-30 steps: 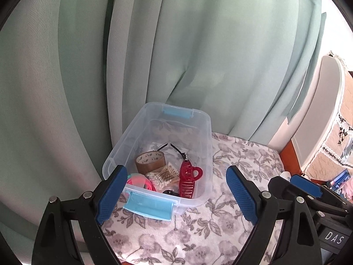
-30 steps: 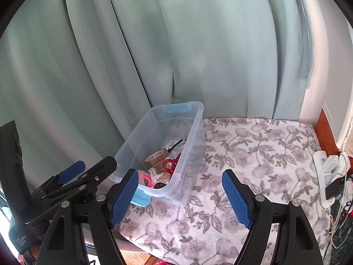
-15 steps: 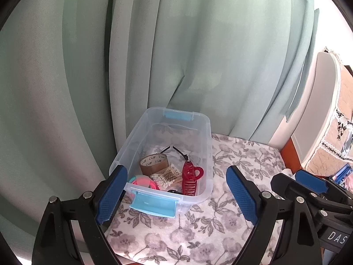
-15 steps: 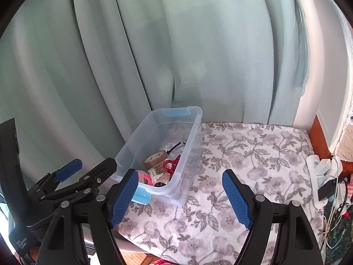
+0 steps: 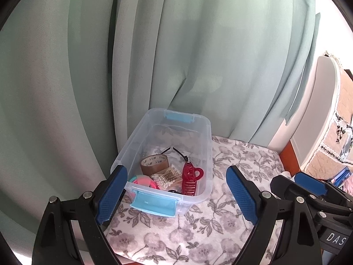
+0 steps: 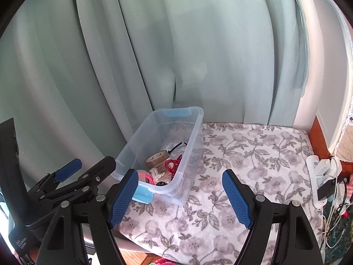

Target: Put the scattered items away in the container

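container (image 5: 205,132) full, both tongs empty

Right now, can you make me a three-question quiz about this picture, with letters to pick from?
1. Where is the red hair claw?
A. on the flowery cloth
B. inside the clear box
C. between a tool's fingers

2. What colour are the box's latches?
A. light blue
B. yellow
C. black

3. How is the left tool?
A. shut on the tape roll
B. open and empty
C. shut on the box's wall

Answers:
1 B, the claw lies in the clear box beside the brown tape roll.
2 A, both end latches are light blue.
3 B, its blue fingers stand wide apart with nothing held.
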`<state>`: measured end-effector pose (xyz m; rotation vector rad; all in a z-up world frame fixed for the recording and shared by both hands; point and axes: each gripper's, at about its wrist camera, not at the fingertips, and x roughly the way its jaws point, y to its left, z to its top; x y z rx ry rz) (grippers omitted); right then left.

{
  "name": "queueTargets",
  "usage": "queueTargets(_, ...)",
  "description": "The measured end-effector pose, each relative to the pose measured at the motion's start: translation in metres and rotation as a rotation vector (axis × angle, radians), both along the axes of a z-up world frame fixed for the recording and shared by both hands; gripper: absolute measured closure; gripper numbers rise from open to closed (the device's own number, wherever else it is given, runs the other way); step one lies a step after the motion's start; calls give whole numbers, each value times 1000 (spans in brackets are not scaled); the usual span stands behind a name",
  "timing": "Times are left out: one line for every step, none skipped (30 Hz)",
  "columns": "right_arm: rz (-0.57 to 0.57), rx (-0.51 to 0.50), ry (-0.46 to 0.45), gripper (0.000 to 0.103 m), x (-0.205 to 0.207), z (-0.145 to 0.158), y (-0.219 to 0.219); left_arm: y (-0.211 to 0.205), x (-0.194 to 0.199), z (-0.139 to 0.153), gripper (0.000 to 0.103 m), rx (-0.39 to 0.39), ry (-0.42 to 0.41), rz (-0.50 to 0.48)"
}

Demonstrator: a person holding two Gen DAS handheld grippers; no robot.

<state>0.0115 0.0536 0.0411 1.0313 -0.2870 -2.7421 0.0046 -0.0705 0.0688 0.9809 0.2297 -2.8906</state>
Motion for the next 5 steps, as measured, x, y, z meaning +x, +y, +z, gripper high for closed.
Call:
queueTargets(0, -1, -1, 21, 0, 0, 0, 0, 0, 0, 12, 1, -2, -1)
queueTargets(0, -3, -2, 21, 0, 0, 0, 0, -1, -1, 12, -1, -2, 0)
queueTargets(0, -4, -3, 21, 0, 0, 0, 1, 0, 0, 12, -5, -1, 2)
queueTargets(0, -4, -5, 21, 0, 0, 0, 2, 0, 0, 12, -8, -1, 3)
queueTargets(0, -6, -6, 21, 1, 0, 1, 2, 0, 0, 12, -9, 0, 3)
